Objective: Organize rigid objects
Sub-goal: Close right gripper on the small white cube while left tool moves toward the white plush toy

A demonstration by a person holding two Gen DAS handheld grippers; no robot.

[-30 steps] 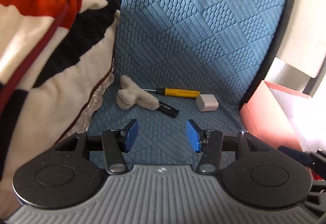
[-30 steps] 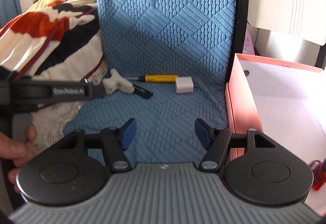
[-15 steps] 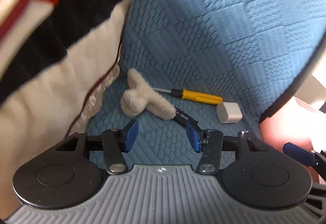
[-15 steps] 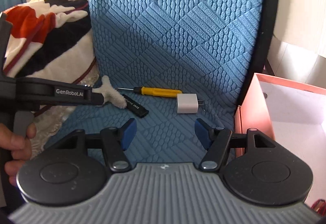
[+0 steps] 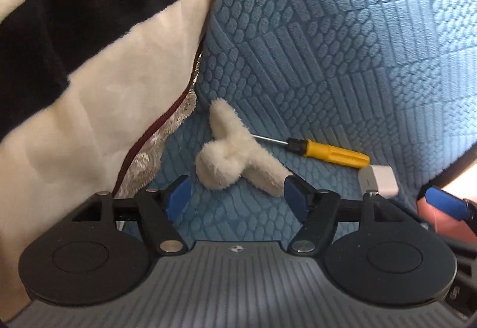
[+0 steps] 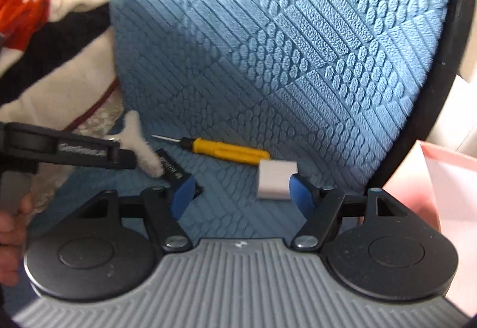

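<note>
Left wrist view: left gripper (image 5: 235,194) just widened, empty, closing on fluffy toy (image 5: 235,164). Right gripper (image 6: 241,194), likewise widened and empty, nearing white charger (image 6: 275,179); pickups imminent.

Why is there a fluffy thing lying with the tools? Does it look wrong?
Yes, a bit odd. The fluffy white toy is soft, yet it lies among hard things, over the tip of the yellow screwdriver and over the black stick.
</note>
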